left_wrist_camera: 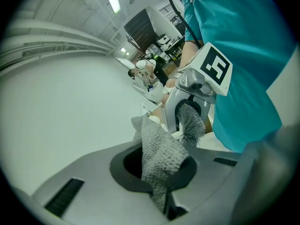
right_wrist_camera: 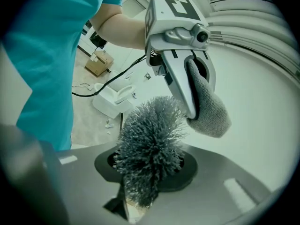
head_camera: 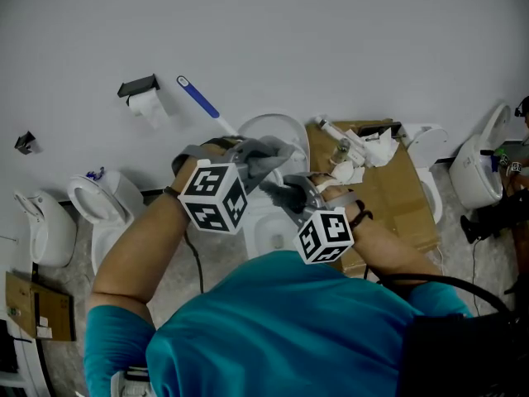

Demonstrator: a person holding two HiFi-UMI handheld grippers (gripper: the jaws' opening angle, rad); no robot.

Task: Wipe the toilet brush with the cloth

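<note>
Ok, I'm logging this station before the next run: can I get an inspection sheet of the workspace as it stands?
Surface: no table; work goes on in the air above a white toilet on a grey floor.
Job's things: grey cloth and toilet brush are close together; contact unclear.
Clutter: cardboard with white scraps on it; blue-handled brush against the wall.
Grippers: left gripper fingers pinch the cloth; right gripper holds the toilet brush, bristles outward.
Cables: black cable on the floor; another by the right arm.
Surroundings: white wall, paper roll, more toilets.
</note>
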